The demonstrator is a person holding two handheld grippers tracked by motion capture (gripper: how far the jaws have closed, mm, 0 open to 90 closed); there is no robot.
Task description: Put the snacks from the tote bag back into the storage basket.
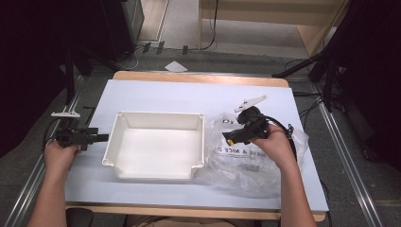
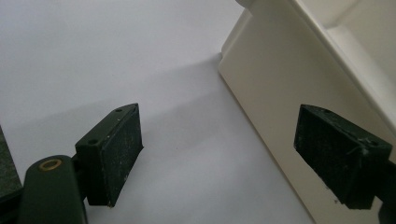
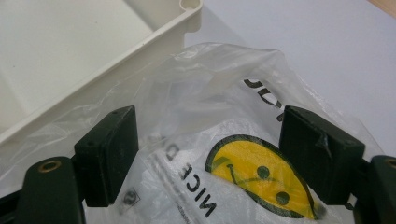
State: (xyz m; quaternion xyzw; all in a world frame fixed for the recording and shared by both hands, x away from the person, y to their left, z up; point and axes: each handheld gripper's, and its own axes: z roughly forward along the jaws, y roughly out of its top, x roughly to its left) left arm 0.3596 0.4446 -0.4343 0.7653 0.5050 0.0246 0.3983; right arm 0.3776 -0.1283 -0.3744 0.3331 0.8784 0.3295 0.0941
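My right gripper [image 3: 208, 154] hangs spread wide over the bag [image 3: 224, 140], which lies crumpled against the tray [image 1: 156, 144]. Risk: thin film slips or bunches on closing, or snags the tray's corner. My left gripper [image 2: 217, 158] waits agape beside the tray wall.

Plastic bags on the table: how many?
1. A clear bag with a yellow smiley print lies right of the white bin, under the open right gripper. None seen inside the bin.

Bare table [image 1: 156, 92] lay open behind the white tray [image 1: 156, 142]; a plastic bag [image 1: 246, 161] crowded its right side.
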